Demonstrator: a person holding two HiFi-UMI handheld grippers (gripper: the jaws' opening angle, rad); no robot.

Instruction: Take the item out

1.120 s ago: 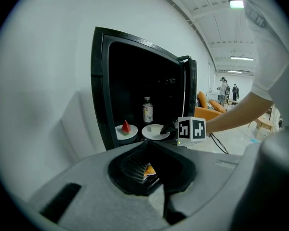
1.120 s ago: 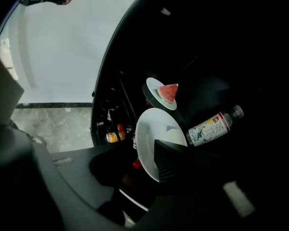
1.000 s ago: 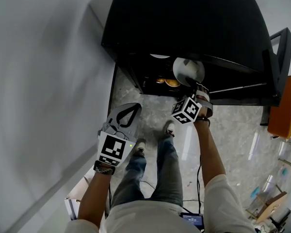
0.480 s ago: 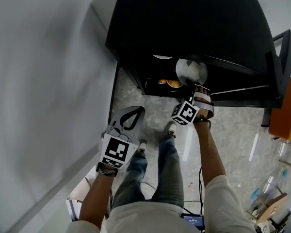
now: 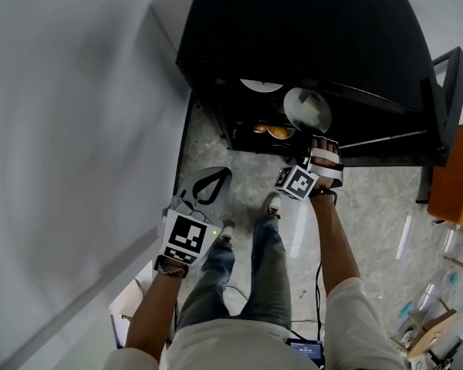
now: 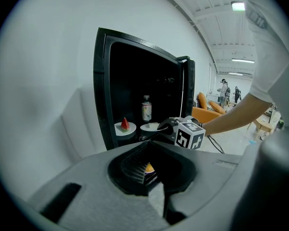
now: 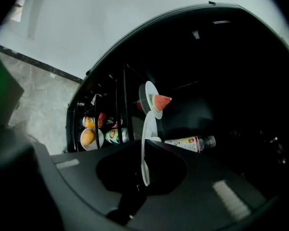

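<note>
A white plate sits at the front of a shelf in the open black cabinet. My right gripper reaches in from below. Its jaws are closing, and the plate's near rim stands edge-on between them, pinched. The plate looks bare. Behind it, a second plate carries a watermelon slice. My left gripper hangs low over the floor to the left, with its fingers together and nothing in them. From the left gripper view I see the right gripper at the plate.
A drink bottle stands on the same shelf. Lower shelves hold an orange in a bowl and cans. The cabinet door stands open at the right, with an orange chair beyond it. A white wall runs along the left.
The right gripper has stayed at the plate's near rim and followed it a little to the right. The left gripper has barely moved.
</note>
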